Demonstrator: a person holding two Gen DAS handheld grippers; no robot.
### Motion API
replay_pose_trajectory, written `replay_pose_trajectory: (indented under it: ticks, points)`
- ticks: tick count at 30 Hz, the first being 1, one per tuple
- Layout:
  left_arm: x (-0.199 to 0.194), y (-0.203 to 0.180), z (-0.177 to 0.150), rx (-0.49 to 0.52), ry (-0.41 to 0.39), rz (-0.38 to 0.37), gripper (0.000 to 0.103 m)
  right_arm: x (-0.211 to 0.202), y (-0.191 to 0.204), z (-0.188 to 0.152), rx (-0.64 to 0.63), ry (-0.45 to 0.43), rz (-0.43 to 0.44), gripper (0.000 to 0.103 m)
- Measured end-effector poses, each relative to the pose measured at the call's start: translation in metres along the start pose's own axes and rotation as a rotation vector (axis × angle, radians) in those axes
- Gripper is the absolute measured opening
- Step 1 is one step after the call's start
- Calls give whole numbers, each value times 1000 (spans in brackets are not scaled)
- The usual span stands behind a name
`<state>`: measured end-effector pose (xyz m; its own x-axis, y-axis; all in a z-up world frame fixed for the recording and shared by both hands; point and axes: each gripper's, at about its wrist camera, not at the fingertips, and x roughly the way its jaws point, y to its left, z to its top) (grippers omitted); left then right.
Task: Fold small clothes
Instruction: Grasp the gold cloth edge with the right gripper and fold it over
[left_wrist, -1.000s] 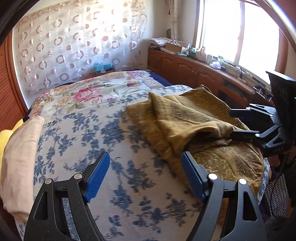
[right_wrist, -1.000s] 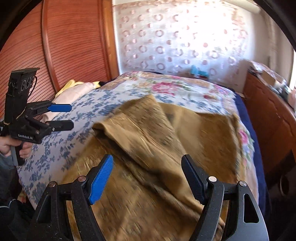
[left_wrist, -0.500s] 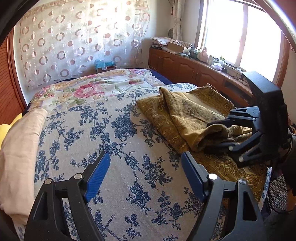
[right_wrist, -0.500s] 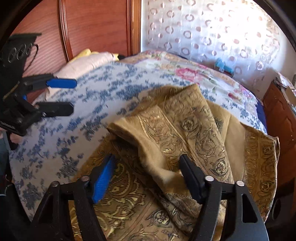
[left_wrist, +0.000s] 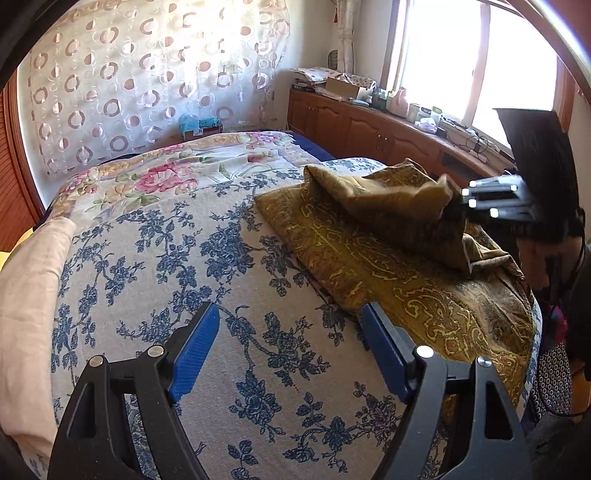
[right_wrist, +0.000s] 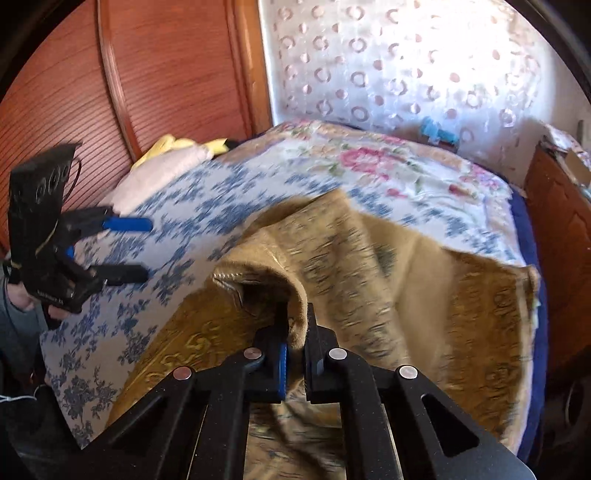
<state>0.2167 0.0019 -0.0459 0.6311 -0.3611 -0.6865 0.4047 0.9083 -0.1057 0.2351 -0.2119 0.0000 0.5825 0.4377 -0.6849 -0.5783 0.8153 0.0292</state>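
A bed (left_wrist: 229, 280) under a blue-flowered cover serves as the folding surface, its broad flat top giving the cloth room to spread. On the side of the bed nearer the window lies the gold patterned garment (left_wrist: 399, 280), its lower layer flat on the cover while 1 upper flap is lifted clear, apparently so it can be carried over and laid down as a fold. The right gripper (right_wrist: 294, 363) has its 2 fingers pinched tight on an edge of that flap, holding the fabric up off the layer beneath; motion blur in the right wrist view makes it hard to say which edge or corner is caught. The left gripper (left_wrist: 286, 349) hangs over bare bedcover just beside the garment's near edge, fingers spread wide and holding nothing, seemingly placed to take a second corner or steady the cloth. The fold looks only begun, with the garment's layers loose and uneven.
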Motion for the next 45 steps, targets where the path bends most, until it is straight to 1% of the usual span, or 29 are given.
replay_pose_trajectory:
  ticks: [5,11,14,18,19,20,22,25,27,28,29,30,33,36,40,43,45]
  points:
    - [4,-5,3,9,9,-4,80,-11,-36,2,21,-26,-76,5]
    - [11,-15,4,24,24,-11,80,-18,-89,6,109,-40,-157,5]
    - [13,-18,6,29,30,-12,80,-13,-112,5,167,-33,-180,5]
    - [16,-22,6,33,39,-14,80,-4,-126,6,223,-21,-216,5]
    - [17,-24,6,36,42,-16,80,-3,-128,7,227,-14,-244,13]
    - [18,-25,5,38,45,-17,80,-4,-131,10,230,-9,-276,24]
    - [19,-28,5,44,51,-18,80,-5,-131,14,244,-23,-327,32]
    - [21,-31,4,45,56,-20,80,-8,-123,19,251,-37,-382,32]
    - [21,-32,5,44,57,-23,80,-8,-115,19,251,-43,-366,32]
    - [21,-33,5,44,58,-24,80,-9,-108,19,243,-45,-339,33]
    - [21,-34,5,43,58,-26,80,-8,-102,18,232,-41,-309,37]
    - [22,-35,4,43,58,-28,80,-6,-92,18,213,-36,-283,38]
    - [25,-40,3,46,64,-35,80,4,-69,18,163,-10,-267,42]
    - [32,-45,0,49,81,-37,80,18,-55,16,125,36,-294,42]
    - [42,-47,-5,43,111,-36,80,27,-48,11,131,75,-303,42]
    - [42,-46,-4,36,114,-39,80,24,-53,11,144,84,-325,42]
    - [43,-47,-3,40,116,-32,80,23,-63,11,149,103,-376,42]
